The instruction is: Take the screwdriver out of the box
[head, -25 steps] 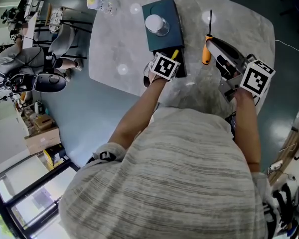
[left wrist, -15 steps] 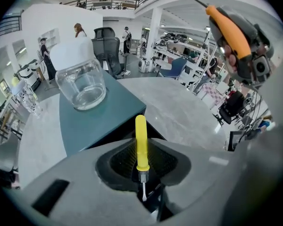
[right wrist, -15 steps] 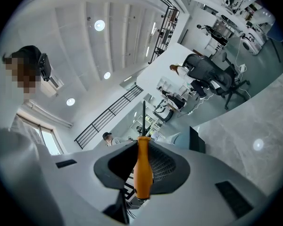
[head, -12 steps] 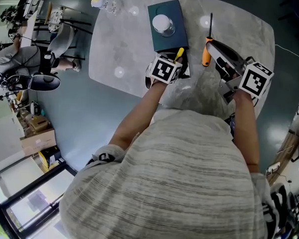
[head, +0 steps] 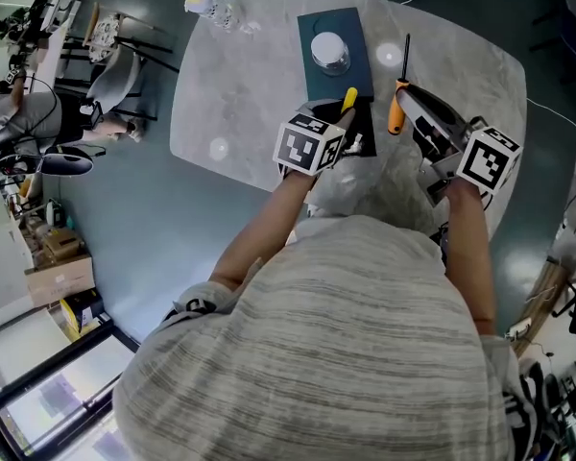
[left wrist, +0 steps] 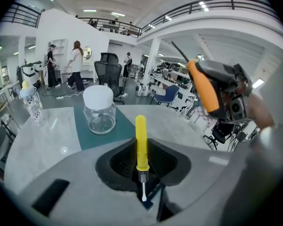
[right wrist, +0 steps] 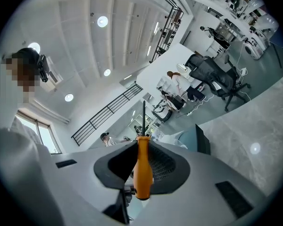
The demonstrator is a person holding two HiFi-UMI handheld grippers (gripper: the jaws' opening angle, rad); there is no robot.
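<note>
Over at the grey marble table's (head: pixel 240 75) near edge, the left gripper (left wrist: pixel 142 173) is pinched shut on a slim yellow-handled screwdriver (head: pixel 348 98) just above the dark box (head: pixel 367 128), the right gripper (right wrist: pixel 142 182) clamps an orange-handled screwdriver (head: pixel 396 115), so I'd lift straight and not loosen till it's clear.

Open-plan laboratory-office hall, as indicated by the railed mezzanine (left wrist: pixel 212 4), office chairs (left wrist: pixel 109 69) and equipment-laden workbenches (left wrist: pixel 172 76) seen far beyond the table (left wrist: pixel 37 135).

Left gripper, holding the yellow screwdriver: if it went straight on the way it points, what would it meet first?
Probably the teal box, on its top just right of the glass jar standing there; depth is unclear.
</note>
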